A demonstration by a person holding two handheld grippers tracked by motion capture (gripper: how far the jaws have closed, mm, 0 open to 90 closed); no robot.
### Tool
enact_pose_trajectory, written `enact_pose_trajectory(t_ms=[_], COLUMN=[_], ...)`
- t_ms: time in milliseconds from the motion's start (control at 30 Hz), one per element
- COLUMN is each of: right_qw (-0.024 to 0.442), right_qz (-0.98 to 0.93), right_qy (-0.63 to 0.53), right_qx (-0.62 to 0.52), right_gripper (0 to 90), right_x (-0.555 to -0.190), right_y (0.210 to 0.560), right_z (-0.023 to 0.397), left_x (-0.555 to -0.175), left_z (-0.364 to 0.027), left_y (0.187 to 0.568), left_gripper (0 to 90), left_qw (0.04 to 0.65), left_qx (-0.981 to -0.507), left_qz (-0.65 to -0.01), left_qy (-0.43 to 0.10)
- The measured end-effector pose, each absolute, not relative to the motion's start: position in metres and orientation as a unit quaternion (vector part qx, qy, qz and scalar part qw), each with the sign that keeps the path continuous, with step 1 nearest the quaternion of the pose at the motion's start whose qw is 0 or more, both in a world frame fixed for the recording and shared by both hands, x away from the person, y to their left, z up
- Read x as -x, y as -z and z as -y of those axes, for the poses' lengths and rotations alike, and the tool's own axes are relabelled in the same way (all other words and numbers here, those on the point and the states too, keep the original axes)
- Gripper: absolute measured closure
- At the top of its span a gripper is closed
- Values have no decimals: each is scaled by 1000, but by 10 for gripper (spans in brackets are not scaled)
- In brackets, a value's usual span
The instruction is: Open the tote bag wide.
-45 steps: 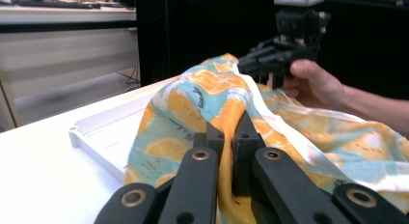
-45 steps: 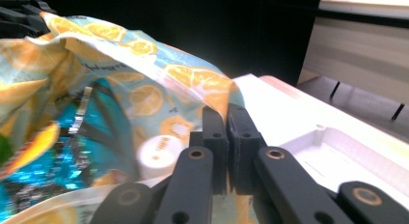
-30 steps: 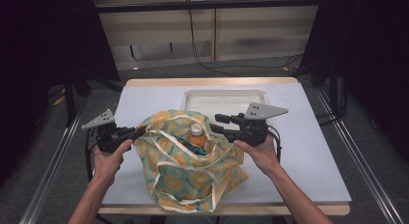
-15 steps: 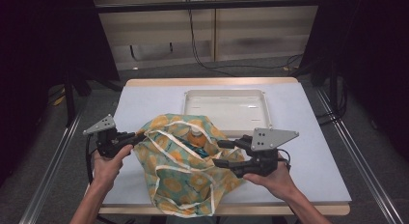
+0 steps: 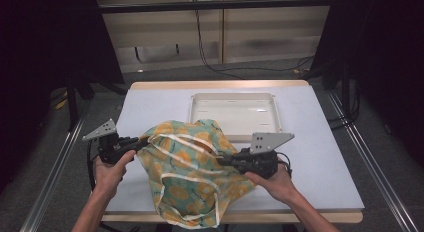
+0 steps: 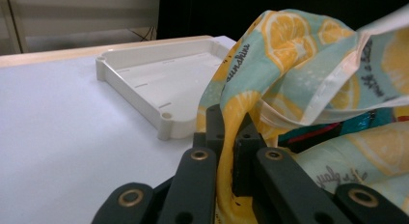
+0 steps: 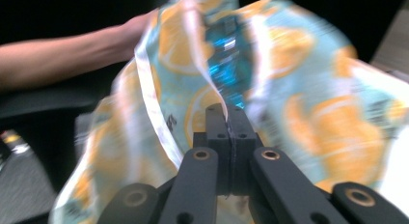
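Lemon-print bag [image 5: 192, 174] pinched by left claw [image 5: 142, 140] and right claw [image 5: 223, 161]

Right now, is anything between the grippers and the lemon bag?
Nothing visible. The left gripper is shut on the lemon bag at its left edge, and the right gripper is pinched shut on a white edge of the cloth on the bag's right side.
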State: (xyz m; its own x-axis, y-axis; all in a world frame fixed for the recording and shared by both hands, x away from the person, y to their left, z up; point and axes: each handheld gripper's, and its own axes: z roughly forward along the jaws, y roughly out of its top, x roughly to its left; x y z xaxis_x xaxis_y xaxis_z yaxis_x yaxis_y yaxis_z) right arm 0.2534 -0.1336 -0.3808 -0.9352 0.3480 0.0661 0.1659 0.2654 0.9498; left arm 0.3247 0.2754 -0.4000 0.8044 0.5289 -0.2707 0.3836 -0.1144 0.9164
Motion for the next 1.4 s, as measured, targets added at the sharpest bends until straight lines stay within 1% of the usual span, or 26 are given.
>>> enact_pose_trajectory(t_ms=[100, 167, 200, 233, 300, 367, 400, 433, 467, 533, 633, 667, 767, 800, 933, 1033, 1100, 1133, 1167, 1200, 1233, 1267, 1300, 1333, 1367, 1400], right_qw=[92, 108, 108, 125, 130, 142, 142, 150, 150, 158, 156, 159, 156, 156, 142, 129, 123, 124, 126, 126, 134, 138, 141, 141, 152, 153], right_qz=[-785, -770, -770, -764, -761, -756, -756, -752, -752, -750, -748, -753, -762, -762, -774, -781, -784, -784, -783, -783, -781, -778, -774, -774, -766, -763], right_qy=[-587, -596, -596, -594, -595, -589, -589, -586, -586, -577, -574, -558, -540, -540, -525, -523, -521, -522, -524, -524, -525, -529, -534, -534, -541, -546], right_qx=[-176, -200, -200, -216, -224, -248, -248, -262, -262, -280, -296, -311, -321, -321, -324, -317, -315, -313, -310, -310, -311, -310, -310, -310, -312, -312], right_gripper=[900, 900, 900, 900, 900, 900, 900, 900, 900, 900, 900, 900, 900, 900, 900, 900, 896, 858, 818, 818, 737, 724, 702, 702, 637, 627], right_x=[-263, -283, -283, -295, -302, -320, -320, -332, -332, -347, -355, -363, -367, -367, -362, -354, -350, -349, -348, -348, -345, -344, -342, -342, -339, -336], right_y=[375, 366, 366, 362, 361, 360, 360, 362, 362, 367, 372, 382, 397, 397, 415, 425, 429, 429, 427, 427, 421, 418, 414, 414, 405, 401], right_z=[137, 144, 144, 148, 149, 150, 150, 149, 149, 148, 148, 148, 149, 149, 148, 148, 147, 148, 148, 148, 151, 154, 157, 157, 163, 165], left_x=[-324, -322, -322, -322, -322, -323, -323, -324, -324, -328, -330, -330, -327, -327, -318, -309, -304, -304, -302, -302, -301, -301, -300, -300, -298, -298], left_z=[-278, -280, -280, -282, -283, -286, -286, -287, -287, -291, -292, -294, -295, -295, -298, -296, -295, -295, -297, -297, -300, -300, -303, -303, -305, -305], left_y=[397, 393, 393, 391, 389, 386, 386, 385, 385, 386, 390, 393, 407, 407, 424, 431, 431, 431, 428, 428, 423, 423, 417, 417, 410, 410], left_gripper=[888, 889, 889, 888, 888, 888, 890, 890, 889, 888, 889, 890, 891, 892, 887, 844, 737, 689, 647, 623, 611, 582, 557, 538, 524, 519], left_qw=[598, 602, 602, 599, 599, 602, 602, 599, 599, 585, 584, 575, 554, 554, 547, 544, 543, 543, 551, 551, 561, 561, 564, 564, 569, 569], left_qx=[-737, -736, -736, -741, -742, -739, -739, -739, -739, -747, -746, -752, -765, -765, -769, -774, -773, -773, -765, -765, -758, -758, -756, -756, -753, -753], left_qz=[-307, -304, -304, -294, -291, -293, -293, -298, -298, -304, -311, -313, -322, -322, -328, -322, -325, -325, -328, -328, -325, -325, -323, -323, -320, -320], left_qy=[-62, -65, -65, -72, -71, -77, -77, -79, -79, -81, -77, -77, -67, -67, -45, -39, -50, -50, -61, -61, -64, -64, -77, -77, -89, -89])
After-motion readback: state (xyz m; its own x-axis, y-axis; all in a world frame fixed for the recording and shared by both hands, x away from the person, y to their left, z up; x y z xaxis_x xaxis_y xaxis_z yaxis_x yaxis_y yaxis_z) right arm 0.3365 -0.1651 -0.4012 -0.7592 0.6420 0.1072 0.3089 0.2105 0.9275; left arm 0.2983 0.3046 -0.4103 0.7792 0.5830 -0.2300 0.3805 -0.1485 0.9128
